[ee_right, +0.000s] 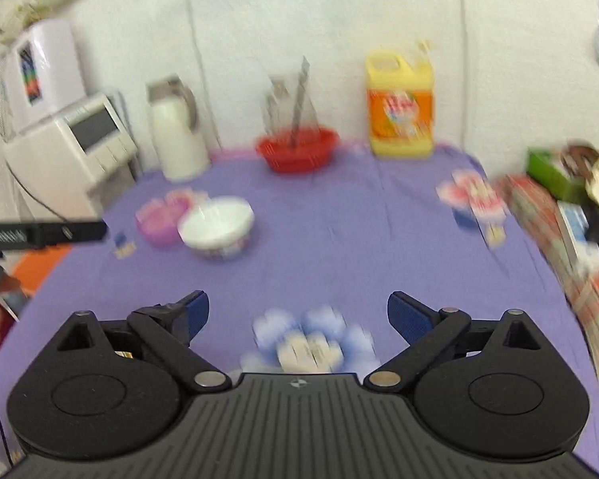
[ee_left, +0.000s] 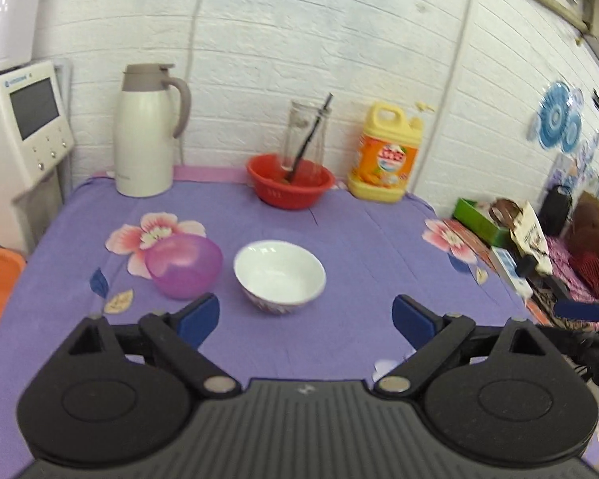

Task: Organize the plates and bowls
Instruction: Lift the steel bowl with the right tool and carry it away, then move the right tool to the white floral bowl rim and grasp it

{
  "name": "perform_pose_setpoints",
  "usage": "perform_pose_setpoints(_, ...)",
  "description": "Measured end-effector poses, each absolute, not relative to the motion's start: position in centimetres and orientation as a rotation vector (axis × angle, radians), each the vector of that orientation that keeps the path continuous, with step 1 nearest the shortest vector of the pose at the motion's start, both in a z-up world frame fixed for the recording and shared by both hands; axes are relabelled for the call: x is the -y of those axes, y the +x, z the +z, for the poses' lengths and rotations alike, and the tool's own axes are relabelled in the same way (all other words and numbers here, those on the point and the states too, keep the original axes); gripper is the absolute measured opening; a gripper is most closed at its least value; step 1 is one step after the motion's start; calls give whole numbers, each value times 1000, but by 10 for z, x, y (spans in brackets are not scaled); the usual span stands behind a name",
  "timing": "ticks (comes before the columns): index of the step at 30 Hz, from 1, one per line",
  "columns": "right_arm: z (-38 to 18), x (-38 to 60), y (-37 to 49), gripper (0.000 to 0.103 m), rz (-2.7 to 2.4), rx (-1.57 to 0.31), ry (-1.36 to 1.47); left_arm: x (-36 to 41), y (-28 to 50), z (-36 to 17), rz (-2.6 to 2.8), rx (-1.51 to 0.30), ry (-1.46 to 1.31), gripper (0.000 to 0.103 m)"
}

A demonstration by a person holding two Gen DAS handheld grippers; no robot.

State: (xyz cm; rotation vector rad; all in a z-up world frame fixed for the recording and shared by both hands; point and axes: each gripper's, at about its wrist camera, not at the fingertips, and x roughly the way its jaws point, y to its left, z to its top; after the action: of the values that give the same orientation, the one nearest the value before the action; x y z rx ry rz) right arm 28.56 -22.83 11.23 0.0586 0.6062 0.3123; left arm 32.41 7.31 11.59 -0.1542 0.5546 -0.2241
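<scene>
1. Along the back wall I see a thermos (ee_left: 145, 135), a red basket (ee_left: 290, 185) and a yellow detergent jug (ee_left: 387, 155), all well clear of the bowls.
2. A white appliance (ee_left: 24, 119) stands off the table's left edge; boxes and clutter (ee_left: 515, 231) crowd the right edge.
3. Nothing lies between my grippers and the bowls, only bare purple cloth (ee_left: 359, 247).
4. The white bowl (ee_left: 279, 275) sits upright mid-table and looks empty; the purple bowl (ee_left: 183, 265) lies tilted just to its left, also empty.
5. The red basket holds a tall glass (ee_left: 303, 135) with a dark utensil in it.
6. My left gripper (ee_left: 305, 317) is spread wide with nothing between its pads, above the cloth near the white bowl.
7. My right gripper (ee_right: 297, 313) is also spread and empty; its view is blurred.
</scene>
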Motion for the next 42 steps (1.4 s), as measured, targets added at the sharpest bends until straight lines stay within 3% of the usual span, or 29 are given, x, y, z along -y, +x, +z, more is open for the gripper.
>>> perform_pose_setpoints(5,156,192,326,103,383,-479,-90,-91,358,125,-224,-543,-241,94)
perform_pose_setpoints(9,154,162,373,103,409,-490,-203,-100,393,106,-237,-599,-331,94)
perform_pose_setpoints(22,21,120,514,103,426,-900,-188,-96,493,8,-158,-850,-598,93)
perform_pose_setpoints(29,0,96,532,103,456,-929,-231,-91,519,-12,-149,-883,-629,69)
perform_pose_setpoints(34,-11,93,536,103,519,-921,-172,-94,522,-18,-164,-846,-633,59)
perform_pose_setpoints(35,-10,92,535,96,539,-919,-156,-93,521,-18,-166,-839,-627,58)
perform_pose_setpoints(36,-9,92,533,80,556,-921,-142,-93,520,-17,-170,-835,-621,55)
perform_pose_setpoints(37,-8,90,532,73,570,-925,-132,-93,519,-16,-166,-836,-608,55)
perform_pose_setpoints(42,-6,89,521,73,584,-949,-91,-91,504,-8,-185,-836,-586,43)
